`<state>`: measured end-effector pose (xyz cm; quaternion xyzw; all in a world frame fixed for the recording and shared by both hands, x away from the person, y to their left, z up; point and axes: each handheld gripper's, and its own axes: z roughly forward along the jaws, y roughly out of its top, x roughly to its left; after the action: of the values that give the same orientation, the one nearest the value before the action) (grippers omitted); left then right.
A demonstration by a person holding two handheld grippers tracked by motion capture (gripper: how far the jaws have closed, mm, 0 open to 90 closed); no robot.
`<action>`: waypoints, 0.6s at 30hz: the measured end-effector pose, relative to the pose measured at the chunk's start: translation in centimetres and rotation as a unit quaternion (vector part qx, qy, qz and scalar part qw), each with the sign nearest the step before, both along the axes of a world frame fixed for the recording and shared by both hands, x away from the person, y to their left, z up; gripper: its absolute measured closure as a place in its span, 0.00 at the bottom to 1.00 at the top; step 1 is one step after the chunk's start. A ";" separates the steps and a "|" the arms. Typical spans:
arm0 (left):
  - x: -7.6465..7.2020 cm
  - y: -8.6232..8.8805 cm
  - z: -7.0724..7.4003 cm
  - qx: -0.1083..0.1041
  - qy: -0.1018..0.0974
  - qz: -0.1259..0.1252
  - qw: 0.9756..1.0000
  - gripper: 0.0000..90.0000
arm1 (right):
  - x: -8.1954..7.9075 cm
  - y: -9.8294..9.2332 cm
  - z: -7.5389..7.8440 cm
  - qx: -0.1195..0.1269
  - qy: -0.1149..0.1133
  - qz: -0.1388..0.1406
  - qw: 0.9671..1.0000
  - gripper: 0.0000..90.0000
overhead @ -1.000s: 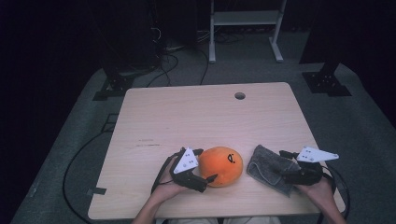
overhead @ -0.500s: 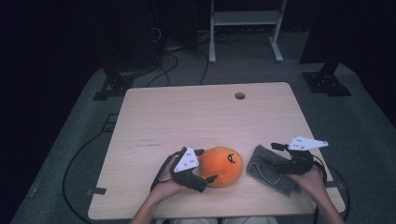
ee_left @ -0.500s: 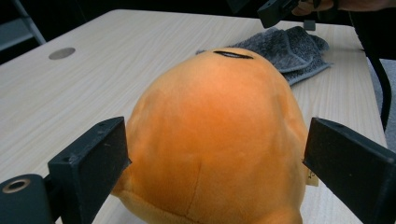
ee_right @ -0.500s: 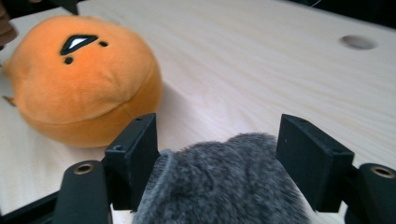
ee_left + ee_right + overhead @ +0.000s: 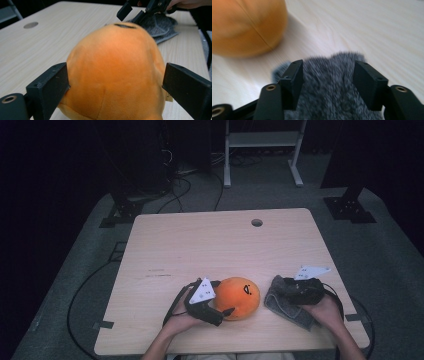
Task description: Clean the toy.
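Straddling a round orange plush toy with the released left claw. Hovering the right claw, jaws parted, over a grey fuzzy cloth on the pale wooden desk.

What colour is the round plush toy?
Orange plush, with a small dark mark on top; clearest in the left gripper view.

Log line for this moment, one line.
left gripper open around orange plush toy | right gripper open over grey furry cloth | wooden table

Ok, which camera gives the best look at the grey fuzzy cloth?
The high view: the whole grey cloth lies beside the orange plush. The right gripper view shows blurred fur between its jaws; the left gripper view shows an edge.
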<state>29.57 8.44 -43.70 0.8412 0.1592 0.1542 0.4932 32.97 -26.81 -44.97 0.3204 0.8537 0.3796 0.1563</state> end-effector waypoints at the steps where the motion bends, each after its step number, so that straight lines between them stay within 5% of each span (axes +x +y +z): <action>1: -0.1 -0.1 -0.2 0.009 0.000 0.004 1.000 0.07 | 0.1 0.1 -0.5 -0.013 0.005 -0.003 1.000 0.48; 3: -0.1 0.0 -0.6 0.018 0.005 0.007 1.000 0.07 | 0.5 0.4 -1.8 -0.052 0.033 0.000 0.998 0.46; 5: -0.1 0.1 -0.6 0.021 0.004 0.006 1.000 0.07 | 0.5 0.1 -2.5 -0.029 0.029 -0.001 0.999 0.52; 10: 0.1 0.2 -0.2 0.013 0.008 -0.003 1.000 0.11 | -0.1 0.0 -2.2 -0.038 0.026 -0.005 0.999 0.76; 14: -0.1 0.5 0.0 0.025 -0.003 -0.001 1.000 0.24 | -0.1 -0.1 -2.0 -0.039 0.034 -0.018 0.999 0.84; 16: -0.1 0.4 0.1 0.031 -0.003 0.001 1.000 0.27 | -0.4 -0.1 -1.5 -0.043 0.021 -0.017 0.999 0.85; 18: -0.1 0.2 0.0 0.030 -0.004 0.003 1.000 0.28 | -1.2 -0.1 -0.1 -0.021 -0.008 -0.004 1.000 0.85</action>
<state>29.51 8.65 -43.69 0.8542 0.1553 0.1638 0.4683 31.82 -26.91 -45.07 0.3172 0.8589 0.3640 0.1710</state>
